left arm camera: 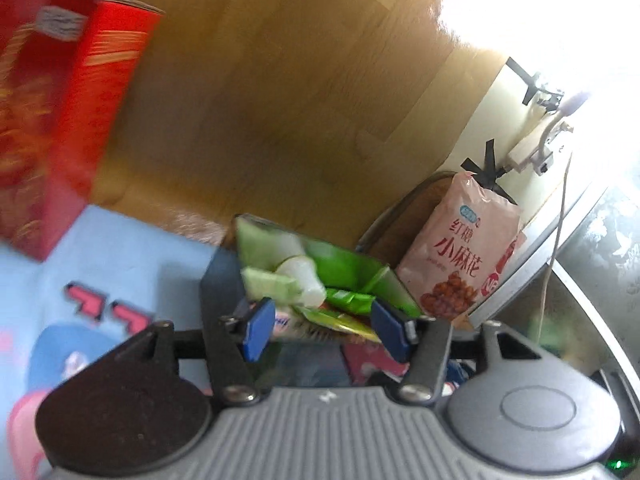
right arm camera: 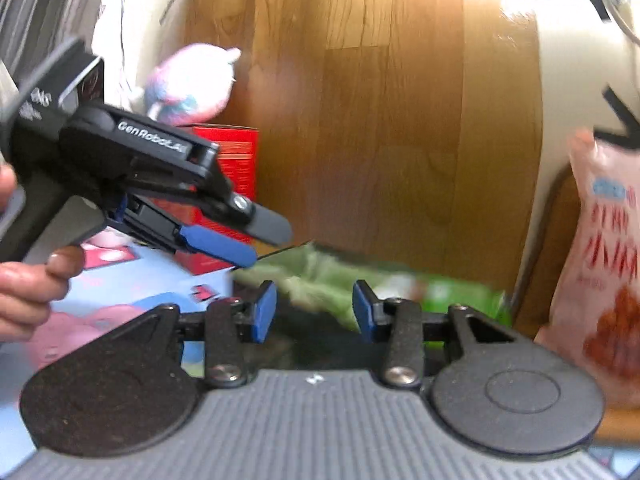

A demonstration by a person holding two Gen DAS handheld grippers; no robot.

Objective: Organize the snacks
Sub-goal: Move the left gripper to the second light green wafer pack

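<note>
My left gripper (left arm camera: 326, 330) is open and empty, hovering over a dark container (left arm camera: 218, 276) filled with green snack packets (left arm camera: 340, 268) and a yellow-red packet (left arm camera: 340, 326). A pink snack bag (left arm camera: 460, 248) stands upright to the right of it. A red box (left arm camera: 60, 112) stands at the far left. In the right wrist view my right gripper (right arm camera: 314, 312) is open and empty above the green packets (right arm camera: 320, 276). The left gripper (right arm camera: 224, 236) shows there at the left, held by a hand. The pink bag (right arm camera: 604, 256) is at the right edge and the red box (right arm camera: 236, 184) behind.
A light blue mat (left arm camera: 120, 256) with pink patterns covers the surface at the left. A wooden floor (left arm camera: 300, 100) lies beyond. A pink plush toy (right arm camera: 192, 84) sits behind the red box. Cables and a white adapter (left arm camera: 532, 148) lie at the right.
</note>
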